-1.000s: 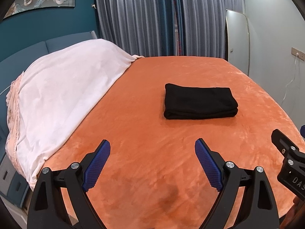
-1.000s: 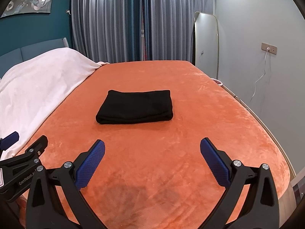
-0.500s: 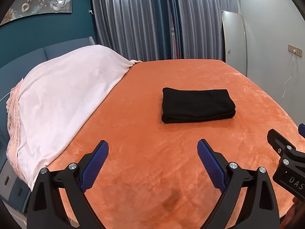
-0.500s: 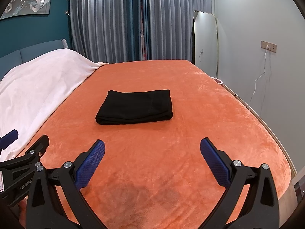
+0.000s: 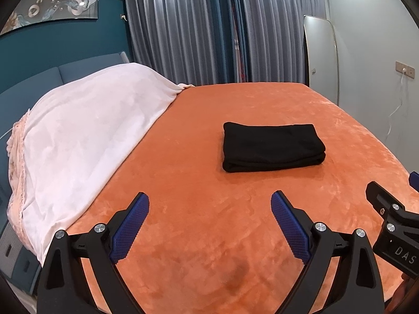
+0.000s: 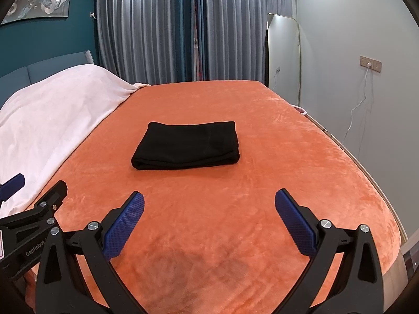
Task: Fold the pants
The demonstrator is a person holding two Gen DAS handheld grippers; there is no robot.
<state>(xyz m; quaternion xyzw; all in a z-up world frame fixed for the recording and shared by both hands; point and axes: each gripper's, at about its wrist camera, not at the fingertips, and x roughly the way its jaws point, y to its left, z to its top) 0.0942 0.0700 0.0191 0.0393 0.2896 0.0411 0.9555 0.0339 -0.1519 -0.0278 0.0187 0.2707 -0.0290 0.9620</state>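
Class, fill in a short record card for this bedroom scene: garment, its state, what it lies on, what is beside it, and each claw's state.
garment: black pants
state: folded into a compact rectangle, lying flat
surface: orange blanket on the bed
beside: white blanket to the left, apart from the pants
left claw: open, holds nothing, short of the pants
right claw: open, holds nothing, short of the pants
background: grey curtains, mirror against the wall
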